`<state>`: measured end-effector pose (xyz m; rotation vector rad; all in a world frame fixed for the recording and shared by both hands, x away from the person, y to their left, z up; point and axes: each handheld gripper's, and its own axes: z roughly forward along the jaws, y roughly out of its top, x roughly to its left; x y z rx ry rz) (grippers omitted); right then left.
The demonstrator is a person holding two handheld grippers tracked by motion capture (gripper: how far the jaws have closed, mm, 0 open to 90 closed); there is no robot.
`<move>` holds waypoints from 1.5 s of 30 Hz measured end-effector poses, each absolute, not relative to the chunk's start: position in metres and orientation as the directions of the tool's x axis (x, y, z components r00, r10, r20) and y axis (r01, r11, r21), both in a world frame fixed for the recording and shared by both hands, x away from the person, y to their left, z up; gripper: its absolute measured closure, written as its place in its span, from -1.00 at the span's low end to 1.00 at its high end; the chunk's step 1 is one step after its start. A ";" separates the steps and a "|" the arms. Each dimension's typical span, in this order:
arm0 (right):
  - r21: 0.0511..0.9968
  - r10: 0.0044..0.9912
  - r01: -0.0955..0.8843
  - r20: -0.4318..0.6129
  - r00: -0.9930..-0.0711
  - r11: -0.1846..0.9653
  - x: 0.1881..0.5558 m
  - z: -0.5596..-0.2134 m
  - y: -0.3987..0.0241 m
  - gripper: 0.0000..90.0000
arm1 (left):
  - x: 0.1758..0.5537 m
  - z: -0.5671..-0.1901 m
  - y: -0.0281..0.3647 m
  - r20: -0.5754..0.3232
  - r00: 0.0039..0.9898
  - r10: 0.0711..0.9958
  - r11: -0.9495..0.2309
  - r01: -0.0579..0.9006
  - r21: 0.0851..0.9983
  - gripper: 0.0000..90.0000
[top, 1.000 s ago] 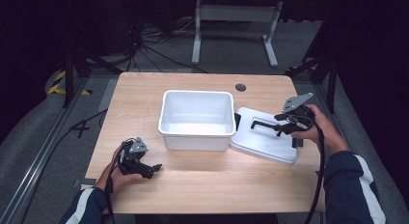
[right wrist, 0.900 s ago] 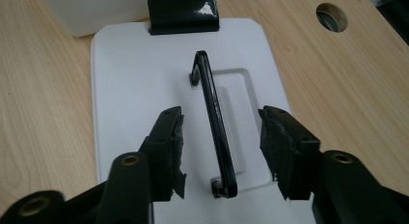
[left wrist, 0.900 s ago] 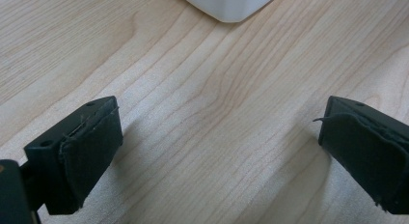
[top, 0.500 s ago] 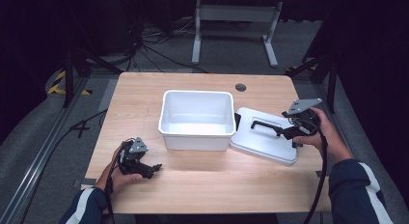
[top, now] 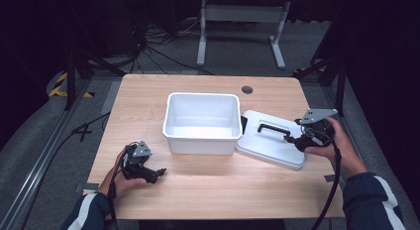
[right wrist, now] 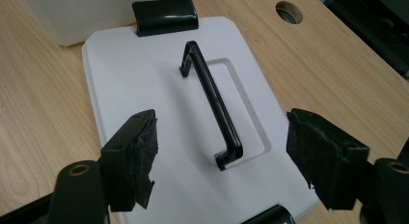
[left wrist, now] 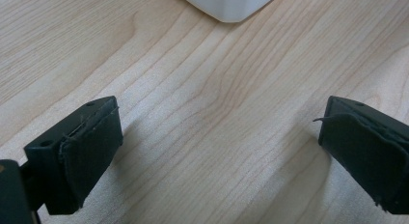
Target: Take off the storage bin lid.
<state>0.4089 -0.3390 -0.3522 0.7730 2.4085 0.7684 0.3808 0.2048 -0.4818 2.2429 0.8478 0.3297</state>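
A white bin point(top: 201, 122) stands open-topped in the middle of the wooden table point(top: 208, 190). Its white lid point(top: 270, 146) lies flat to the right of it, with a raised black handle point(top: 273, 129) and a black clip point(right wrist: 165, 14) at the bin end. My right gripper point(top: 293, 140) is open at the lid's right edge, and its jaws straddle the near end of the handle point(right wrist: 212, 101) without touching it. My left gripper point(top: 159, 173) rests open on bare wood at the front left, with the bin's corner point(left wrist: 230, 4) ahead of it.
A round cable hole point(top: 247, 89) sits in the table near its far edge. Beyond the table stand a metal frame point(top: 240, 22) and loose cables point(top: 148, 46) on the dark floor. A cable point(top: 332, 195) trails from my right gripper.
My right gripper has drawn back to the right and down, from over the handle to the lid's right edge. The left gripper has stayed put.
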 end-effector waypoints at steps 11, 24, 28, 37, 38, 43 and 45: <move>0.651 0.661 0.363 -0.293 -0.690 0.667 0.390 -0.358 -0.348 -0.40 | 0.381 -0.482 0.205 -0.010 0.753 0.658 -0.536 0.479 0.695 -0.95; 0.643 0.655 0.351 -0.320 -0.684 0.680 0.366 -0.376 -0.357 -0.39 | 0.381 -0.482 0.205 -0.012 0.752 0.659 -0.535 0.479 0.696 -0.95; 0.648 0.652 0.346 -0.313 -0.690 0.678 0.359 -0.383 -0.360 -0.39 | 0.381 -0.482 0.205 -0.010 0.753 0.658 -0.536 0.478 0.695 -0.95; 0.659 0.664 0.365 -0.279 -0.694 0.657 0.346 -0.404 -0.369 -0.39 | 0.381 -0.482 0.205 -0.010 0.752 0.659 -0.536 0.478 0.696 -0.95; 0.662 0.665 0.367 -0.270 -0.696 0.654 0.344 -0.406 -0.370 -0.39 | 0.381 -0.482 0.205 -0.010 0.752 0.659 -0.536 0.479 0.696 -0.95; 0.658 0.665 0.381 -0.249 -0.704 0.650 0.337 -0.419 -0.373 -0.39 | 0.381 -0.482 0.205 -0.010 0.753 0.658 -0.536 0.478 0.695 -0.95; 0.659 0.668 0.386 -0.243 -0.703 0.646 0.336 -0.425 -0.375 -0.39 | 0.381 -0.482 0.205 -0.010 0.752 0.659 -0.536 0.479 0.696 -0.95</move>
